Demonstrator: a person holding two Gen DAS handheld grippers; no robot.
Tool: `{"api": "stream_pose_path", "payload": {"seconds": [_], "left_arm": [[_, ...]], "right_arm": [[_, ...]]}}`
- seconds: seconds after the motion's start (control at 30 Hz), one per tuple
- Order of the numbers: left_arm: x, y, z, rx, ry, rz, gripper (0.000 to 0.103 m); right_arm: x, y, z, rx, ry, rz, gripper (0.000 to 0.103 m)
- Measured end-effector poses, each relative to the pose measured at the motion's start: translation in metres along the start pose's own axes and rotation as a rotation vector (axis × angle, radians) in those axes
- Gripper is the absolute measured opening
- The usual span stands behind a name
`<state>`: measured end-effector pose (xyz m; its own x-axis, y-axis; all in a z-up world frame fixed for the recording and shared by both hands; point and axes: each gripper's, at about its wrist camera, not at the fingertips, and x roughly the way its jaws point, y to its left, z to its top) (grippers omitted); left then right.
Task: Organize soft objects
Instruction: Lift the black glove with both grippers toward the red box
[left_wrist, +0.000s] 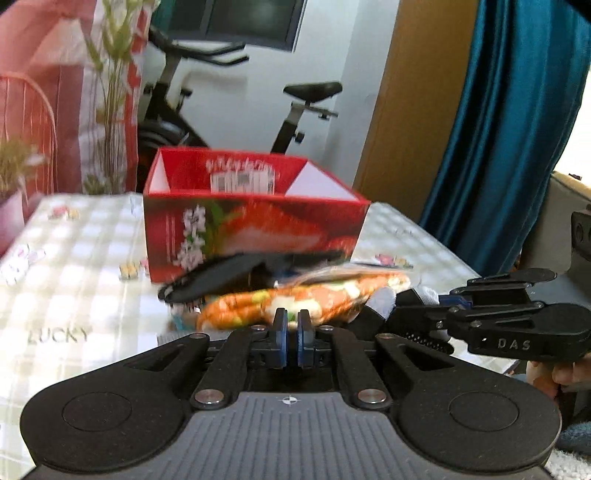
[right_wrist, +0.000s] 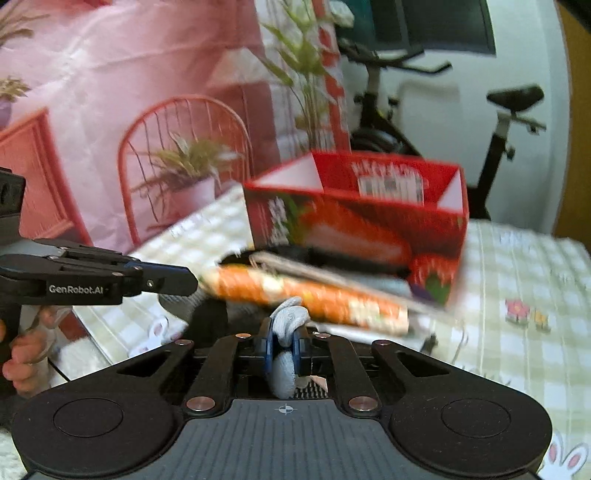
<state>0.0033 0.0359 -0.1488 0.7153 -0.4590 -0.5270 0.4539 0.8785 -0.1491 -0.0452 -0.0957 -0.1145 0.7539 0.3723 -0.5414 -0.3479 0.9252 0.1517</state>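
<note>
An orange patterned soft packet (left_wrist: 306, 301) hangs in front of the open red box (left_wrist: 255, 218), just above the checked tablecloth. My left gripper (left_wrist: 292, 326) is shut on its near edge. My right gripper (right_wrist: 284, 341) is shut on a grey-white sock (right_wrist: 286, 354), close under the packet (right_wrist: 310, 297). From the left wrist view the right gripper (left_wrist: 413, 295) comes in from the right beside the packet, with the sock (left_wrist: 382, 301) at its tip. The left gripper (right_wrist: 184, 280) shows at the left in the right wrist view. A black flat item (left_wrist: 229, 275) lies blurred by the packet.
The red box (right_wrist: 354, 229) stands at the table's middle back, with white inner walls. A pink printed backdrop (right_wrist: 129, 92) rises at the left. An exercise bike (left_wrist: 229, 110) stands behind the table. A teal curtain (left_wrist: 509, 129) hangs at the right. The tablecloth (right_wrist: 517, 288) extends to the right.
</note>
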Motion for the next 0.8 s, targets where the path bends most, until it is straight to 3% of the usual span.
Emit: {"api": "stream_pose_path", "payload": {"seconds": [0.1,0.3,0.43,0.63,0.8], "left_arm": [[0.007,0.002,0.001,-0.025,0.037,0.014,0.006],[0.029,0.022,-0.010,-0.130,0.163,-0.001,0.010],[0.041,0.029,-0.017,-0.161,0.228,-0.015,0.039],[0.059,0.040,-0.036,-0.211,0.326,-0.038,0.040],[0.073,0.048,-0.044,-0.233,0.336,-0.032,0.039]], "right_arm": [[-0.002,0.002,0.006,-0.018,0.005,-0.014,0.009],[0.015,-0.013,-0.011,0.081,0.083,-0.019,0.008],[0.027,-0.021,-0.021,0.117,0.128,-0.034,0.008],[0.040,-0.027,-0.035,0.150,0.179,-0.045,0.008],[0.046,-0.033,-0.041,0.175,0.197,-0.046,0.008]]}}
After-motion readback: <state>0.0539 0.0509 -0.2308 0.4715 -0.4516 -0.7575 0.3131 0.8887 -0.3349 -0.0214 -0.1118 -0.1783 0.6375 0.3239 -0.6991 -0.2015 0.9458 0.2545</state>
